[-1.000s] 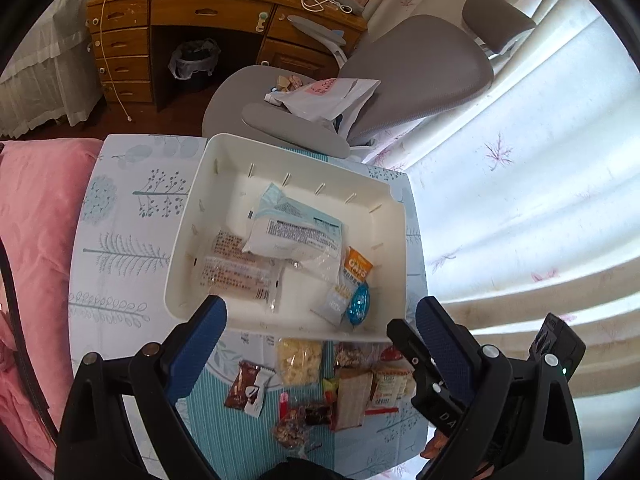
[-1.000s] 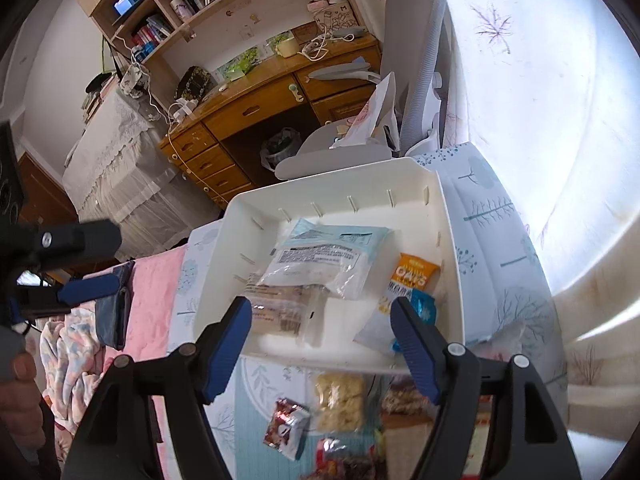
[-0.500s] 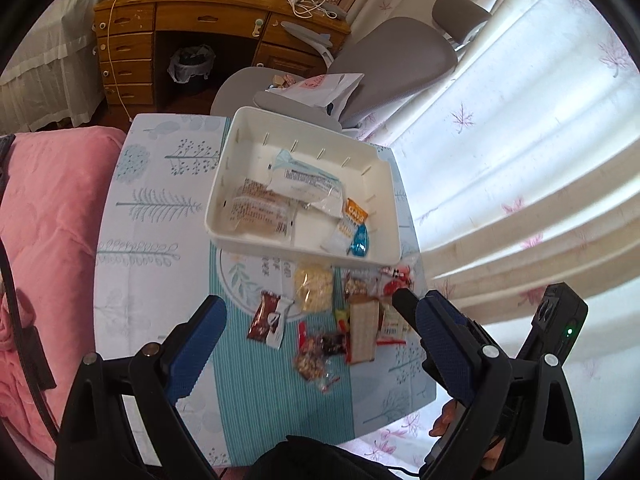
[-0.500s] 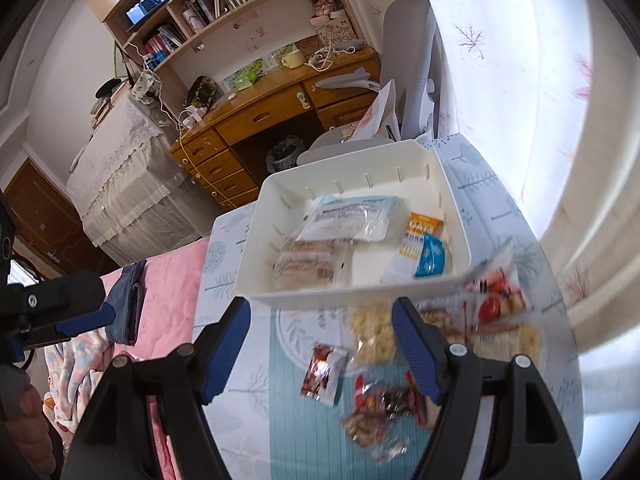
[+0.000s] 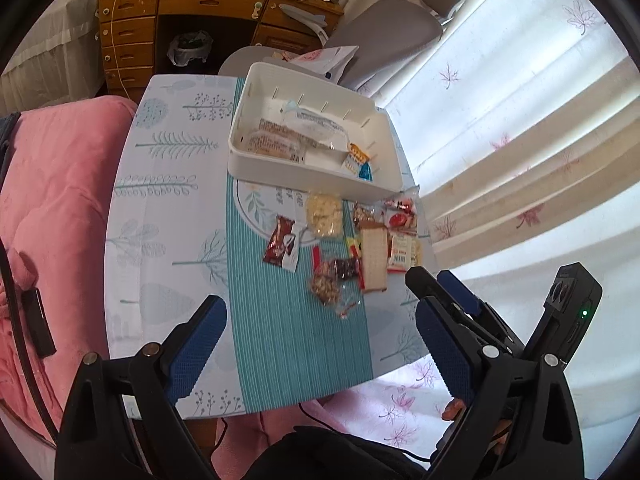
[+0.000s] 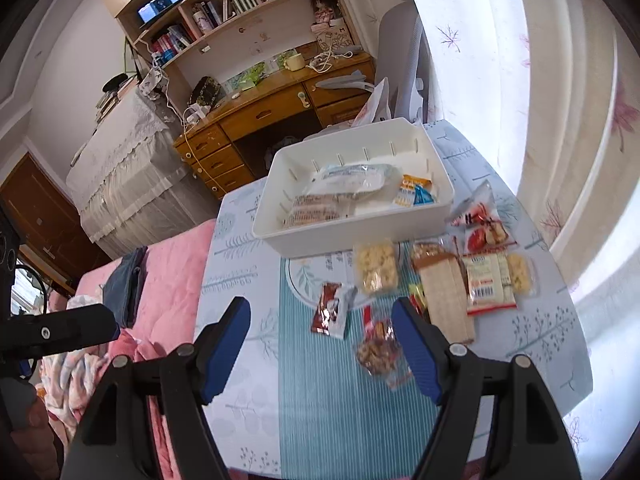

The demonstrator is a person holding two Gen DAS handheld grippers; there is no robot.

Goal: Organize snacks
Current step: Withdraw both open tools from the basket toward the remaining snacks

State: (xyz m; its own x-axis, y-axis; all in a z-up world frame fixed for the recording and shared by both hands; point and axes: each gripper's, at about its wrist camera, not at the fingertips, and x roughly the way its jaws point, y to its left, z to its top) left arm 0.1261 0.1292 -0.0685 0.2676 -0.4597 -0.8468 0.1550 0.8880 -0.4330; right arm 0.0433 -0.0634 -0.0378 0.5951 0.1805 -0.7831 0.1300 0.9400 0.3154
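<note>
Holding both my grippers up over the table, I have nothing in them: my left gripper (image 5: 320, 344) and right gripper (image 6: 324, 344) both have fingers wide apart. Some snacks already lie in the white bin (image 6: 320, 240). More wait just beside it. Next I should reach down for one, maybe the brown chocolate packet (image 6: 330, 314).
</note>
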